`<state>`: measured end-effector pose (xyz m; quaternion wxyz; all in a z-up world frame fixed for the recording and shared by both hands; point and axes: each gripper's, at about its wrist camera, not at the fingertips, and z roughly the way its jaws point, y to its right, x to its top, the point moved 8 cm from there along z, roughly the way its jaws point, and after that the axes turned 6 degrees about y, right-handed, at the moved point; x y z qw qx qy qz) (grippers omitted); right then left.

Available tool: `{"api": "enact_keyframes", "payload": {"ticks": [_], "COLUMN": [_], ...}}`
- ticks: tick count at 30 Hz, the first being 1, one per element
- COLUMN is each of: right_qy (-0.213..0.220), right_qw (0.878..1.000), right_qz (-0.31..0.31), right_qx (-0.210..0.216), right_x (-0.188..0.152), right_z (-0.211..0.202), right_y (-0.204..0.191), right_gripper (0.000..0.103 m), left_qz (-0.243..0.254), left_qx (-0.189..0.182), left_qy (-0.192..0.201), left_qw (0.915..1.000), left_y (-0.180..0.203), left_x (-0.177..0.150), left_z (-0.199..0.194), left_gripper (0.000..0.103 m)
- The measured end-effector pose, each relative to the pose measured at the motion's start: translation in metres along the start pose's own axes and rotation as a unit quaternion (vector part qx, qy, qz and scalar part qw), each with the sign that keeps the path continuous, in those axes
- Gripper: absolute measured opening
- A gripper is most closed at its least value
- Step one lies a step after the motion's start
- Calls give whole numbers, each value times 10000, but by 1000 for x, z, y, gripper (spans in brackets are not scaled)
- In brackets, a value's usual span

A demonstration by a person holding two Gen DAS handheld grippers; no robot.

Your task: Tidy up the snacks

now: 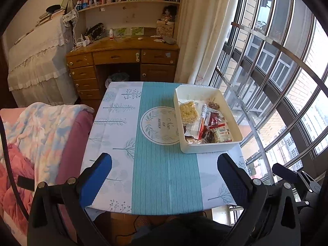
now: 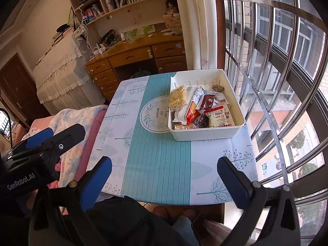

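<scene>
Your left gripper sits at the bottom of its frame with both blue-padded fingers spread wide and nothing between them, hanging over the near edge of the table. Your right gripper is the same: jaws wide apart, empty, low in the frame above the near part of the tablecloth. In the right wrist view you can also see the left gripper at the lower left, out past the table's left edge over the pink bedding. The snacks are all inside the white box, which rests on the table right of centre in both views, on the side by the barred window. The box overlaps the right rim of the round printed emblem on the cloth's teal stripe. Inside, a clear packet of pale yellow puffs lies at the left, a long red and orange wrapper leans beside it, a dark red packet sits in the middle, and a white labelled packet lies toward the near right corner. A small brown wrapped piece lies alone at the far right. The rest of the tablecloth is bare. A wooden desk stands beyond the table in the upper middle.
</scene>
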<state>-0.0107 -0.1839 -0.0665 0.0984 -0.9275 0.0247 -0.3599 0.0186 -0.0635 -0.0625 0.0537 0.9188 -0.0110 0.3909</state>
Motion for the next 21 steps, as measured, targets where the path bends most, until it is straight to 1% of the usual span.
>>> {"api": "enact_keyframes", "payload": {"ticks": [8, 21], "right_qy": [-52, -84], "right_qw": [10000, 10000], "right_qz": [12, 4], "right_qx": [-22, -19], "right_x": [-7, -8], "right_z": [1, 0], "right_y": [2, 1], "right_gripper": [103, 103], "left_qz": [2, 5], "left_qx": [-44, -48], "left_qy": [-79, -78], "left_qw": [10000, 10000], "left_y": [1, 1], "left_x": [-2, -2], "left_z": [3, 3], "left_gripper": [102, 102]}}
